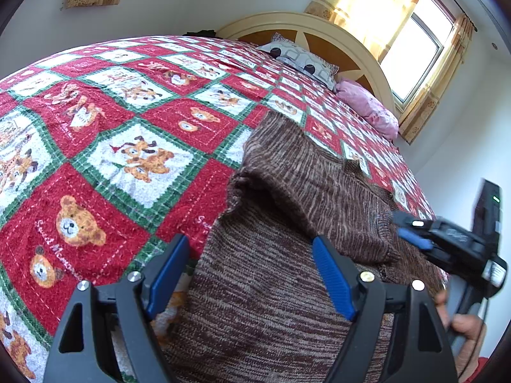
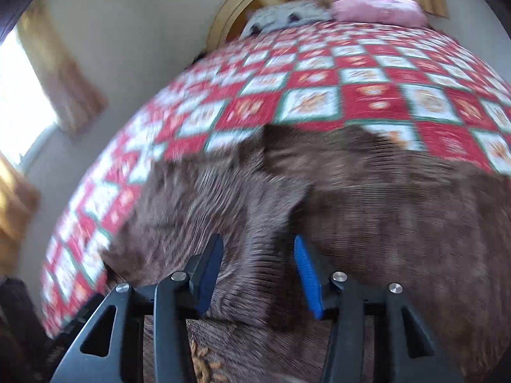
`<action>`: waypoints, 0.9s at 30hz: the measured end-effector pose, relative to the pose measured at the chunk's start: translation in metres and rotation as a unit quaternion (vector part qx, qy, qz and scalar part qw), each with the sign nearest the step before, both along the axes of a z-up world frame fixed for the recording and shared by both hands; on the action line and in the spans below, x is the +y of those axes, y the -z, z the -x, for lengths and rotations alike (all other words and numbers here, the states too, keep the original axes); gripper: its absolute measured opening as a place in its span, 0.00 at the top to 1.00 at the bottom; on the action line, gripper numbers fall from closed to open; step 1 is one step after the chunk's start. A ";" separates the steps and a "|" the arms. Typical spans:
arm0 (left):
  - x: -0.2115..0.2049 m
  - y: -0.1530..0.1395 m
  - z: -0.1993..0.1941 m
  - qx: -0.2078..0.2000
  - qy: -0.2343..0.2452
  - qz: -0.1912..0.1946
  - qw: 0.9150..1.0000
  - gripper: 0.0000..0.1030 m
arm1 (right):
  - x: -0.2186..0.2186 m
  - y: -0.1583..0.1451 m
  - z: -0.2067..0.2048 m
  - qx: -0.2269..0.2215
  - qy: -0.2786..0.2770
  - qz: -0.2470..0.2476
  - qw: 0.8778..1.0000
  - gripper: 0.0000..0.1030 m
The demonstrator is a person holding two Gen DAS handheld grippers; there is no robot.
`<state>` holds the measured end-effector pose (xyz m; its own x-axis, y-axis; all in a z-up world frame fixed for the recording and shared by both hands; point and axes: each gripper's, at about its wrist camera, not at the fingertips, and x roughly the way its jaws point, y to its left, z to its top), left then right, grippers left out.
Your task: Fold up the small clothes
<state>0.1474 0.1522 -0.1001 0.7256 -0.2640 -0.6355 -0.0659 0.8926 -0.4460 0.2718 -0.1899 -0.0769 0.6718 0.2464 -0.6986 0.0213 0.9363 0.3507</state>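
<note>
Brown knit sweater [image 1: 287,287] lies partly folded on bed quilt [image 1: 95,159]. Soft, floppy, light, stretchy; best pinched at hem or folded edge. Left tool [image 1: 252,274] spread wide, empty. Right tool [image 2: 258,271] half spread, pinching nothing.

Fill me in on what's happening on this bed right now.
A person is folding a brown knit sweater on a bed covered by a red, white and green teddy-bear quilt, using a handheld gripper in each hand. One part of the sweater is already folded over the body. The left gripper hovers over the sweater, jaws wide, gripping nothing. The right gripper is also open above the knit, and its view is blurred. Two pillows lie by the headboard.
</note>
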 end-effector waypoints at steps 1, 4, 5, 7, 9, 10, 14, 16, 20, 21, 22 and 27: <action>0.000 0.000 0.000 0.000 0.000 0.000 1.000 0.20 | -0.009 -0.005 0.010 -0.014 0.013 -0.009 1.000 0.53; 0.000 0.000 0.000 0.000 0.000 -0.001 1.000 0.20 | -0.029 -0.012 0.040 -0.034 0.048 0.005 0.998 0.53; 0.000 0.000 0.000 0.000 0.000 -0.001 1.000 0.20 | -0.034 -0.010 0.045 -0.029 0.048 0.016 0.998 0.53; -0.001 0.000 -0.001 0.001 0.002 -0.004 1.000 0.18 | -0.039 0.001 0.052 -0.002 0.050 0.050 0.997 0.53; 0.000 0.000 -0.002 0.002 0.004 -0.006 1.000 0.17 | -0.041 0.013 0.056 0.016 0.043 0.072 0.996 0.54; -0.001 0.000 -0.002 0.002 0.005 -0.007 1.000 0.16 | -0.040 0.013 0.062 0.007 0.038 0.081 0.996 0.54; -0.003 0.001 -0.003 0.005 0.014 -0.007 1.000 0.11 | -0.035 0.011 0.076 0.026 0.031 0.133 0.990 0.53; -0.005 0.001 -0.004 0.006 0.018 -0.007 1.000 0.08 | -0.031 0.009 0.091 0.033 0.022 0.174 0.984 0.53; -0.008 0.000 -0.006 0.009 0.038 -0.007 0.999 0.04 | -0.043 0.003 0.136 0.053 0.025 0.218 0.974 0.53; -0.008 -0.001 -0.004 0.010 0.045 -0.009 0.999 0.04 | -0.053 -0.001 0.155 0.063 0.042 0.222 0.972 0.53; -0.007 -0.004 0.000 0.012 0.058 -0.018 0.998 0.04 | -0.062 -0.004 0.169 0.059 0.053 0.216 0.973 0.53; 0.002 -0.021 0.042 0.008 0.118 -0.096 0.988 0.04 | -0.123 -0.059 0.285 -0.035 0.150 0.158 0.975 0.53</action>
<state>0.1055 0.1542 -0.0787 0.6480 -0.2979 -0.7009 0.1477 0.9520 -0.2681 -0.0128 -0.3130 -0.0181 0.7293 -0.1890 -0.6576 0.2971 0.9532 0.0555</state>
